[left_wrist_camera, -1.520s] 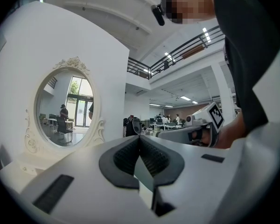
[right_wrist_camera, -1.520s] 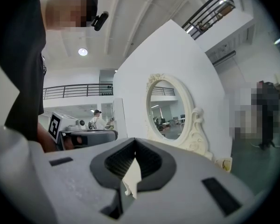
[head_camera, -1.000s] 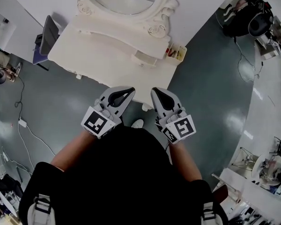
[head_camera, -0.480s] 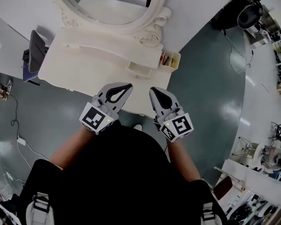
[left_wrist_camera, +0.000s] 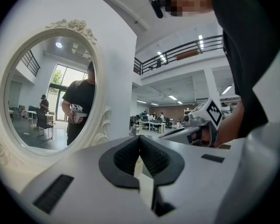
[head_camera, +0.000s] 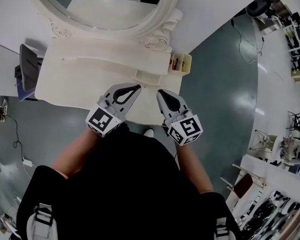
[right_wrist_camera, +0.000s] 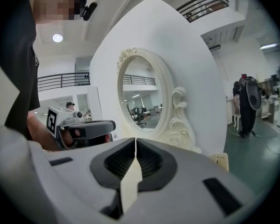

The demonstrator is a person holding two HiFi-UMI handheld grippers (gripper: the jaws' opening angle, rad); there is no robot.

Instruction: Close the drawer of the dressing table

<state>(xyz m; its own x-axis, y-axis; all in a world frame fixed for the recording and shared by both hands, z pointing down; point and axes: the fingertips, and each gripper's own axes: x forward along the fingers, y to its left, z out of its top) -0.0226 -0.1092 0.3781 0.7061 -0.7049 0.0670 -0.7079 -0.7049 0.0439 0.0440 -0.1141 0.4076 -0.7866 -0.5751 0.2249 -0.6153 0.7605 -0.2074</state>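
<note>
The cream dressing table with its oval mirror stands right in front of me. A small drawer juts out of the raised shelf at the back right of the tabletop. My left gripper is shut and empty, its tip just short of that drawer's front on the left. My right gripper is also shut and empty, close beside it under the drawer. In the left gripper view the pads meet with nothing between them. The right gripper view shows the same closed tip.
An open cream box with small red items sits at the table's right end. A dark flat thing leans at the left end. Cables lie on the grey floor at the left. Desks and gear crowd the far right.
Both grippers have moved forward from the table's front edge over the tabletop, up to the small drawer. They stay shut and side by side.
</note>
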